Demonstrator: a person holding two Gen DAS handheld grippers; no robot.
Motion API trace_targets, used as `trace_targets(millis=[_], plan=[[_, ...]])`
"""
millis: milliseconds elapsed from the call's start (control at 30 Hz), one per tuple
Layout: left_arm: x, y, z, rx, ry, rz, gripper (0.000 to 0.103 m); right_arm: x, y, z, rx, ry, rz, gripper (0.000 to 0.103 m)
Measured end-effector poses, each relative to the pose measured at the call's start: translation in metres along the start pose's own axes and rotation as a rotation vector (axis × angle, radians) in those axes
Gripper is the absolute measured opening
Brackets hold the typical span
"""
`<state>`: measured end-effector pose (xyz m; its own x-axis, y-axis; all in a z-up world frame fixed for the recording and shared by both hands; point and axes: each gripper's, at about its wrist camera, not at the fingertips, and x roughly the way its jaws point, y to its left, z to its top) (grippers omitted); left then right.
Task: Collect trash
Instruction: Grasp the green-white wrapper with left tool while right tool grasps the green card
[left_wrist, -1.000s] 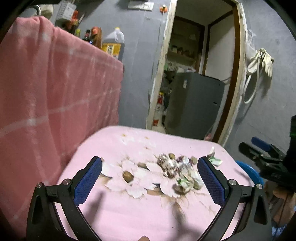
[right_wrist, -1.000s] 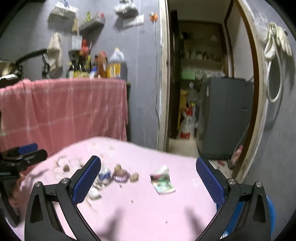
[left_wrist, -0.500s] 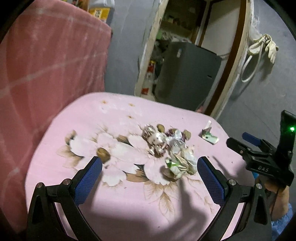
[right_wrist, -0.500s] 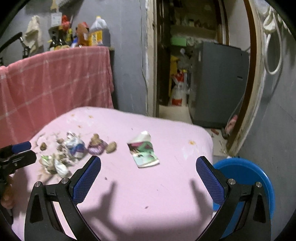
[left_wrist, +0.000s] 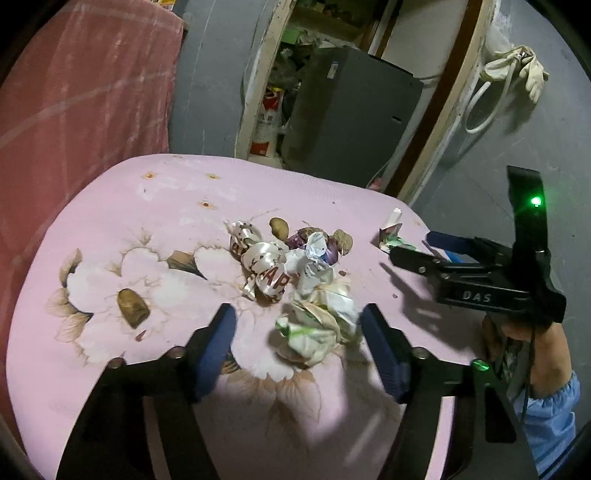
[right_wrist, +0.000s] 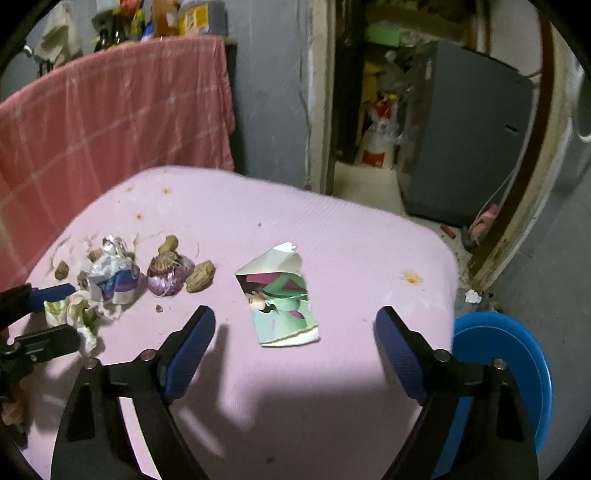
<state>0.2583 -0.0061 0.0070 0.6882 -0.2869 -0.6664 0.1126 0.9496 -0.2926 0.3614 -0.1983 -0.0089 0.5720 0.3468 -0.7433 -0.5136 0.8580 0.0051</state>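
A pink flowered desk (left_wrist: 147, 229) carries the trash. Beside its right edge stands a blue bin (right_wrist: 517, 354). The left tool (left_wrist: 297, 332) is closing its blue pads around a crumpled white-green wrapper (left_wrist: 319, 325), not yet pressing. The right tool (right_wrist: 295, 339) is closing too, with a flattened printed carton (right_wrist: 280, 306) lying between its still-apart pads. Peanut shells (left_wrist: 279, 227) dot the pile.
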Motion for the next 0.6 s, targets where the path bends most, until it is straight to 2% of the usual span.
trace_targets(millis=[200,267,600], plan=[[0.004,0.003,0.002,-0.019,0.009,-0.011,0.037,0.013,-0.002,0.004,-0.027,0.059,0.022,0.083],[0.005,0.003,0.002,-0.020,0.010,-0.014,0.034,0.015,-0.002,0.005,-0.028,0.070,0.025,0.081],[0.002,0.005,0.002,-0.054,0.013,-0.032,0.031,0.011,0.000,-0.002,-0.046,0.060,0.008,0.060]])
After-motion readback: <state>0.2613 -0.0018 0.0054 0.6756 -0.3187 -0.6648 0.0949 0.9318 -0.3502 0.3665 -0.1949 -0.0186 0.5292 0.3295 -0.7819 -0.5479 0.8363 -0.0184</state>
